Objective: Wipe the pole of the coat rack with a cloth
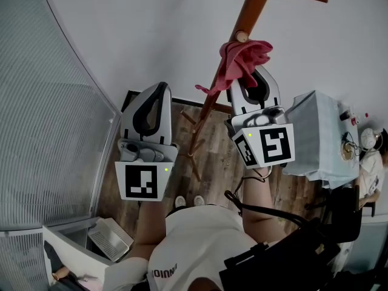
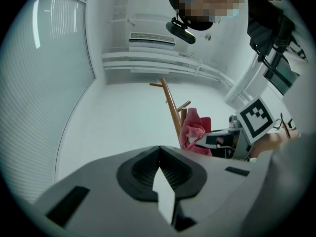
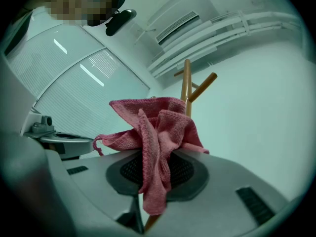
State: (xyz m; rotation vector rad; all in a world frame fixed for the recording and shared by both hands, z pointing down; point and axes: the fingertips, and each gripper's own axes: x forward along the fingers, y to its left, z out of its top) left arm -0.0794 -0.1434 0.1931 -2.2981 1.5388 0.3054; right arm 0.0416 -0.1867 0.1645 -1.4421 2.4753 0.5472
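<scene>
The right gripper [image 3: 158, 171] pinches the pink cloth [image 3: 159, 127] against the pole [image 3: 185, 85]; the left gripper [image 2: 159, 168] is closed, empty.

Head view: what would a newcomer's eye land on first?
The pink cloth, bunched in the shut jaws of the right hand-held gripper, raised at upper centre right beside the coat rack's slanting wooden pole. Whether it touches the pole is unclear. The left hand-held gripper is at centre left, jaws together on nothing and clear of the rack.
</scene>
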